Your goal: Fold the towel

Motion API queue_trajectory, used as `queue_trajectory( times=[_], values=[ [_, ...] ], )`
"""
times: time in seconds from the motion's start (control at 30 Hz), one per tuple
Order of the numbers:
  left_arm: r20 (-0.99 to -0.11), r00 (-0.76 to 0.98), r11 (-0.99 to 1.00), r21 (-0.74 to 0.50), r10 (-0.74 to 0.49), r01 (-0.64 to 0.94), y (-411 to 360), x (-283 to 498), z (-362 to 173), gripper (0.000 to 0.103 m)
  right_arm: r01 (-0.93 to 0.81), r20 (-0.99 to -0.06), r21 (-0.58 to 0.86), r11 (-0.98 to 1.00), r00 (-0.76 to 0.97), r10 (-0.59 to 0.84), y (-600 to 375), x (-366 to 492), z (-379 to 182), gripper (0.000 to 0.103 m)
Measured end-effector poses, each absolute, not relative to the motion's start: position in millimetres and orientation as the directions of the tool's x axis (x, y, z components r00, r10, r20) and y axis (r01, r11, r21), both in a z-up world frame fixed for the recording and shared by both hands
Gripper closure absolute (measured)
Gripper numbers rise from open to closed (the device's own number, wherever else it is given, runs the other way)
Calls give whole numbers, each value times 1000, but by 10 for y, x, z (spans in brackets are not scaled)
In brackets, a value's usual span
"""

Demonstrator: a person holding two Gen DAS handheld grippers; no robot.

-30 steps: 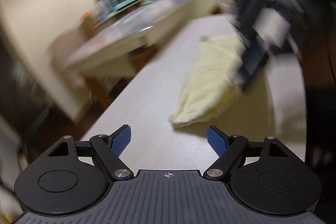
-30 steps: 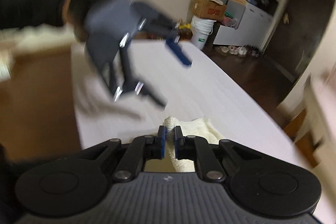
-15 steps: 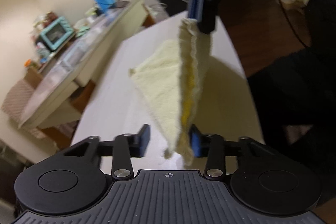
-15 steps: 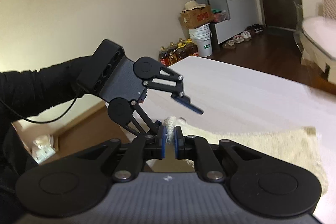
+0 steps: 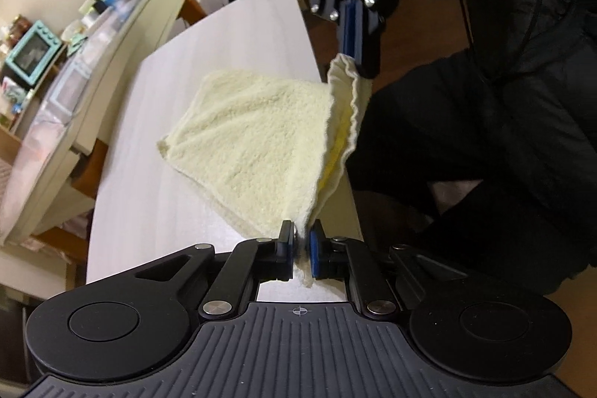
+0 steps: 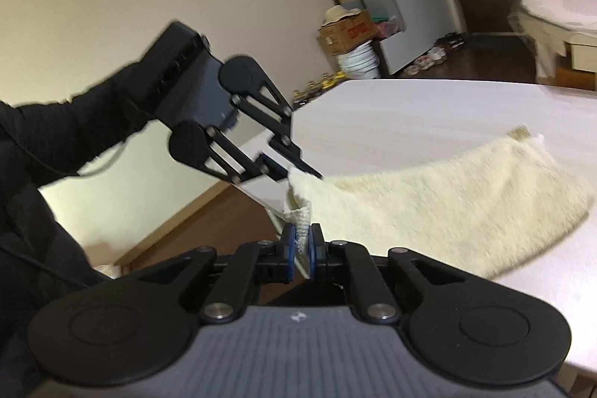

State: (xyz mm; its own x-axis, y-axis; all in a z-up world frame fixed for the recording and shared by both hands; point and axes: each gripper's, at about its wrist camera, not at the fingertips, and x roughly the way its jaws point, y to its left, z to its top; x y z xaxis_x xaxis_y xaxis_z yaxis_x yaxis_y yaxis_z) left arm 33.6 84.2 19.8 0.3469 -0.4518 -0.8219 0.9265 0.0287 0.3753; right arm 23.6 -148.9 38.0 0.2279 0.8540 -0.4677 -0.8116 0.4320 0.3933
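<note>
Both corners pinched — my left gripper (image 5: 301, 237) and right gripper (image 6: 302, 240) clamp the fluffy pale-yellow towel (image 5: 257, 133), doubled, sagging onto the table (image 5: 238, 36).

Both matte black two-finger grippers, left (image 5: 300, 245) and right (image 6: 302, 245), have blue finger pads (image 5: 317, 248), silver pivot screws and ribbed grey housings (small crosshair mark centred); the person wears black sleeves (image 6: 44, 137).

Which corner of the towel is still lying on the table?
The far corner of the towel, toward the sideboard, rests on the table. The left gripper and right gripper each pinch a raised corner.
</note>
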Motion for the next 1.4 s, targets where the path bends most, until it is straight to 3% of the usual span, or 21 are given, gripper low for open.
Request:
queue_trajectory(
  times=[0.13, 0.27, 0.4, 0.5, 0.53, 0.6, 0.7, 0.83, 1.1, 1.4],
  values=[
    [-830, 323, 30, 348, -454, 937, 815, 401, 215, 94, -823, -486, 311, 475, 291, 824, -1381, 116, 350, 85],
    [-829, 320, 52, 334, -460, 941, 827, 435, 292, 94, -837, -490, 212, 504, 355, 796, -1284, -69, 342, 71],
    [-830, 319, 56, 331, -457, 942, 815, 424, 337, 94, -844, -498, 115, 524, 407, 766, -1134, -184, 316, 67],
    [-835, 315, 48, 329, -451, 943, 807, 399, 336, 94, -841, -475, 70, 536, 444, 759, -1057, -308, 308, 79],
    [-839, 312, 45, 327, -447, 944, 809, 385, 332, 94, -842, -473, 48, 537, 454, 755, -1061, -378, 301, 91],
    [-848, 296, 34, 313, -441, 949, 806, 357, 335, 94, -848, -494, 33, 529, 446, 747, -1039, -459, 304, 93],
    [-863, 267, 5, 293, -428, 956, 799, 329, 361, 94, -860, -514, 125, 495, 371, 773, -1057, -465, 346, 94],
    [-863, 255, 23, 273, -435, 962, 749, 495, 475, 94, -799, -412, 355, 485, 332, 849, -1415, -217, 434, 94],
    [-843, 302, 102, 288, -445, 952, 338, 1242, 630, 94, -616, -321, 535, 578, 485, 813, -1972, 425, 288, 95],
    [-861, 273, 57, 276, -430, 960, -146, 1837, 501, 94, -465, -306, 637, 616, 580, 755, -2312, 752, 100, 95]
  ],
)
